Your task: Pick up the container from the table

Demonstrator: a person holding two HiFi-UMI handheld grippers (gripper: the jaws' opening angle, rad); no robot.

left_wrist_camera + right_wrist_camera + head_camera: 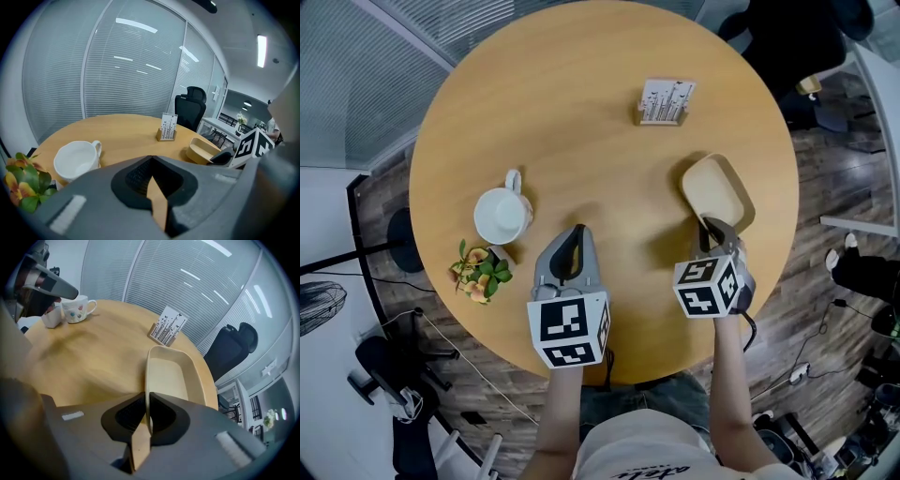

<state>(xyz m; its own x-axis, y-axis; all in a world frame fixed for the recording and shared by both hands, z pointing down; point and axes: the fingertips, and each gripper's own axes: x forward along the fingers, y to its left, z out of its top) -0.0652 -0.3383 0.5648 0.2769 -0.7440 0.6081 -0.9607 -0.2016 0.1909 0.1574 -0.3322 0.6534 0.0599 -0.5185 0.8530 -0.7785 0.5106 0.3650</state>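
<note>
The container [717,192] is a shallow beige oblong tray on the right side of the round wooden table [581,112]. My right gripper [711,228] is at its near end. In the right gripper view the thin near rim of the container [171,376] runs between the two dark pads, and the right gripper [146,411] is shut on it. Whether the tray's base still touches the table I cannot tell. My left gripper [578,231] hovers over the table's middle front, shut and holding nothing. From the left gripper [151,159] the container [202,151] shows off to the right.
A white mug [501,214] stands at the table's left, with a small pot of flowers [480,272] at the edge near it. A card holder [664,102] stands at the back. A black office chair [191,105] and window blinds lie beyond the table.
</note>
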